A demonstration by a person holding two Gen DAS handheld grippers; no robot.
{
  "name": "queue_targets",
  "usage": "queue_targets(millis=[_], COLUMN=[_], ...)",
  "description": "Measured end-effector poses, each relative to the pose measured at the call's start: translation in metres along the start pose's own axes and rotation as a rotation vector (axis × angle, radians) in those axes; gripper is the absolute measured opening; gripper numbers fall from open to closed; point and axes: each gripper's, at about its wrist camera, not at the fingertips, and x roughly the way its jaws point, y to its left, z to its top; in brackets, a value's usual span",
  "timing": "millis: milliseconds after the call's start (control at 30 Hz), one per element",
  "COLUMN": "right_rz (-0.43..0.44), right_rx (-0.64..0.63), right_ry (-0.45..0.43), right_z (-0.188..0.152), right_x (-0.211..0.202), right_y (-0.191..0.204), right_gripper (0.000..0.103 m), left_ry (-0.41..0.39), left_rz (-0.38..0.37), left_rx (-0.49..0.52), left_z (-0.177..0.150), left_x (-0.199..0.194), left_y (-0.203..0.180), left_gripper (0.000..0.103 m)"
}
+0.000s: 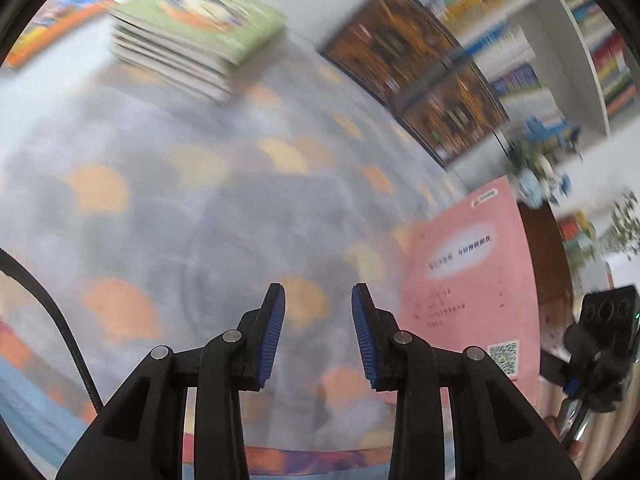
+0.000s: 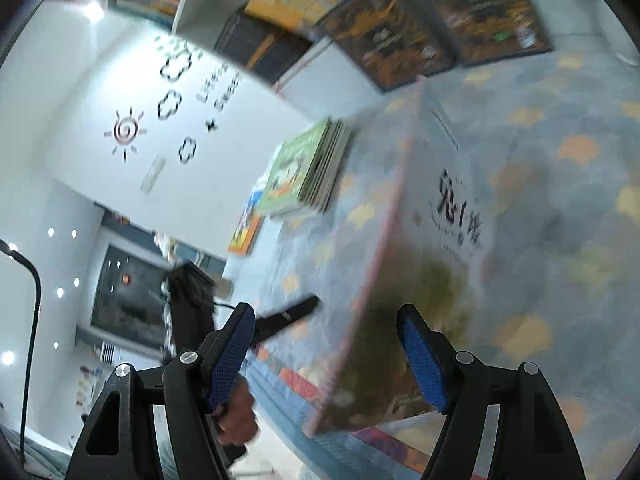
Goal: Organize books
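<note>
Nothing sits between the left gripper's (image 1: 318, 334) narrowly parted jaws. The right gripper (image 2: 326, 360) stands wider, a pink-edged book (image 2: 420, 248) upright between its pads, apparently untouched, so it may topple. The stack of books (image 1: 192, 36) lies well beyond both.

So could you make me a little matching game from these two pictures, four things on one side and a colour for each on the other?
Things:
1. top book of the stack
2. pads of the left claw
3. book with the square code
4. sun drawing on the wall

Colours:
A. pink
B. dark red
C. green
D. blue

Pairs: 1-C, 2-D, 3-A, 4-B
</note>
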Motion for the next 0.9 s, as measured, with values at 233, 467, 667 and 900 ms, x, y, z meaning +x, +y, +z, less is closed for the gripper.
queue_targets(millis=[233,467,667,900], right_rz=[-0.246,-0.367,-0.411,-0.423], right_rx=[0.051,0.017,-0.091,-0.142], right_ry=[0.146,0.195,0.219,0.232], right_z=[-0.008,-0.039,-0.047,-0.051], right_x=[0.054,0.083,0.105,0.106], right_y=[-0.041,-0.061,-0.042,-0.045], right_gripper=[0.073,0.05,0.05,0.051], left_ry=[0.066,0.126,0.151,0.171], left_rz=[0.036,0.086,0.104,0.019], left_rx=[-0.039,0.0,0.065,0.083], left_z=[-0.006,-0.013,-0.012,-0.019], left_x=[0.019,0.057,0.069,0.066], left_y=[0.026,0.019,0.008,0.0], left_gripper=[0.033,0.033,0.051,0.051])
